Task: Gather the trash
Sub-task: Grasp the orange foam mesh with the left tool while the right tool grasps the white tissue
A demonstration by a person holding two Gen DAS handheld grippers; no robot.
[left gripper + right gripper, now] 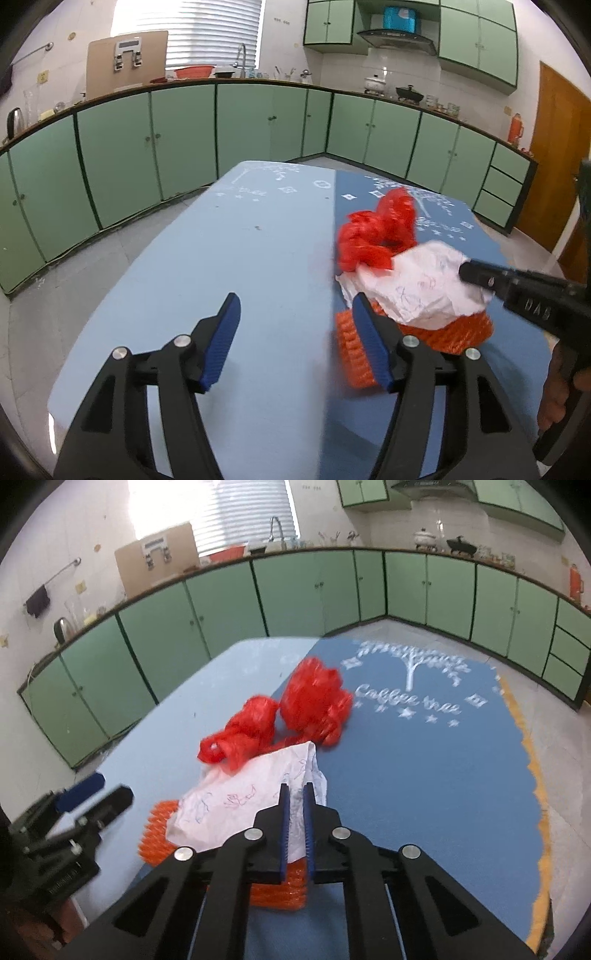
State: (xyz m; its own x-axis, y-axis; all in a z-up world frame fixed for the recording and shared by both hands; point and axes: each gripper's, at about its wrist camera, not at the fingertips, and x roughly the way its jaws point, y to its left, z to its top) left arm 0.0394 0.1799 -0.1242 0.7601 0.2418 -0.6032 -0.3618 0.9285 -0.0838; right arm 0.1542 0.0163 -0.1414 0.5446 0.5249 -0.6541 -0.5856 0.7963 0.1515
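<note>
The crumpled white paper [255, 797], scribbled with blue pen lines, lies on the table [229, 258] toward its right half, where the light blue cloth meets the darker blue cloth [424, 782] printed with a white tree. The paper rests on top of an orange ribbed foam net [162, 827], which shows beneath it on the near side. Touching the paper's far edge is a crumpled red plastic bag [284, 716], bunched into two lumps; its mouth cannot be made out, nor whether anything is inside.

The right gripper [295, 794] has its jaws drawn narrow, pinching the near right part of the paper between its blue pads. The left gripper [295, 325] stands with jaws well apart, nothing between them but bare cloth; its right finger [369, 343] sits just in front of the foam net's left end.

Along the far walls runs a counter [258, 83] over green cupboard doors [184, 136]. On it stand a red basin [194, 71] by the tap, a white lidded pot [376, 83], a black pan [409, 93], and a kettle [14, 122]; what they hold cannot be told.
</note>
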